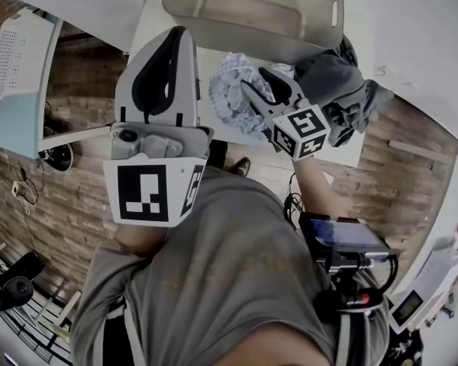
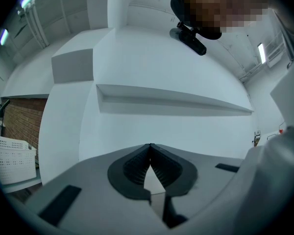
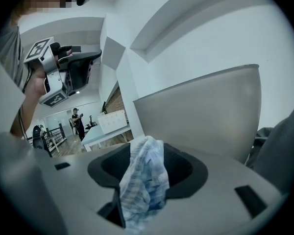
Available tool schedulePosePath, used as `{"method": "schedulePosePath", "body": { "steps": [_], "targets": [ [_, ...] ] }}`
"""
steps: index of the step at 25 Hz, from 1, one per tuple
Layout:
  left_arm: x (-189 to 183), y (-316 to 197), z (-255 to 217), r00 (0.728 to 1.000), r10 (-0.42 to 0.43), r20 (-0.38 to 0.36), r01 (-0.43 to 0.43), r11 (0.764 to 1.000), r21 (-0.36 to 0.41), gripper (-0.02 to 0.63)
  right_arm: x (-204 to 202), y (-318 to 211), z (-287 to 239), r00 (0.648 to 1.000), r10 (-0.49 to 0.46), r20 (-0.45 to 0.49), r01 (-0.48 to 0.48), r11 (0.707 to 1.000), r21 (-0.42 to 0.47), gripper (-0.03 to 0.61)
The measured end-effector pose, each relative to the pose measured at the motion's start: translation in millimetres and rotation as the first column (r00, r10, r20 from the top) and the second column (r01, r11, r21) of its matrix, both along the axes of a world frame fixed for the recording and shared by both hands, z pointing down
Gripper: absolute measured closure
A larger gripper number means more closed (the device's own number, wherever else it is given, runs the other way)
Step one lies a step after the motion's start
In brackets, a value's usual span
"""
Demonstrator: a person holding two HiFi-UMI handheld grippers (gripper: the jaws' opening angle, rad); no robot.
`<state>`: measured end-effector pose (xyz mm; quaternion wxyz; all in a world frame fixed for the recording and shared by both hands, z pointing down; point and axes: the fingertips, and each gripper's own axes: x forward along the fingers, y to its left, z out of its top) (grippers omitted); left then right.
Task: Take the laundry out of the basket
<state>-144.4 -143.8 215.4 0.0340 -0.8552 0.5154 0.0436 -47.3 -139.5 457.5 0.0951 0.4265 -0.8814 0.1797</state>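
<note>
A beige laundry basket (image 1: 252, 6) stands on the white table (image 1: 206, 56). In front of it lies a blue-and-white checked cloth (image 1: 229, 90), with a pile of grey garments (image 1: 336, 90) to its right. My right gripper (image 1: 258, 82) is over the checked cloth. In the right gripper view its jaws stand apart, and the cloth (image 3: 144, 180) hangs loosely between them in front of the basket wall (image 3: 206, 111). My left gripper (image 1: 175, 33) is raised near the head camera, away from the laundry. Its jaws meet at the tips (image 2: 149, 146) with nothing between them.
A white perforated crate (image 1: 15, 52) sits on a light blue table (image 1: 15, 120) at the left. The floor is wood. A device (image 1: 343, 239) hangs at the person's waist. In the right gripper view a person (image 3: 77, 121) stands far off near railings.
</note>
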Motion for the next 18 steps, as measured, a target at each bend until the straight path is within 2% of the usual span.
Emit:
{"method": "schedulePosePath", "body": {
  "steps": [2,5,10,14,18],
  "targets": [
    [1,3,-1,1.000,0.005,0.000,-0.005,1.000,0.003,0.606,2,4,-2,1.000,-0.006,0.020,0.006,1.000,-0.016,0.331],
    [3,10,-4,1.000,0.017,0.001,-0.017,1.000,0.014,0.606,11,10,-14,0.999,0.021,0.049,-0.021,1.000,-0.004,0.325],
    [9,21,-9,0.999,0.035,-0.003,-0.035,0.999,0.034,0.606,20,19,-62,0.995,0.049,0.087,-0.058,0.994,0.098,0.328],
    [21,31,-10,0.998,0.057,0.000,-0.056,0.998,0.041,0.606,18,30,-119,0.992,0.049,0.116,-0.074,0.972,0.223,0.365],
    [37,43,-13,0.997,0.081,0.005,-0.081,0.995,0.054,0.606,18,47,-175,0.987,0.055,0.151,-0.106,0.931,0.349,0.449]
  ]
}}
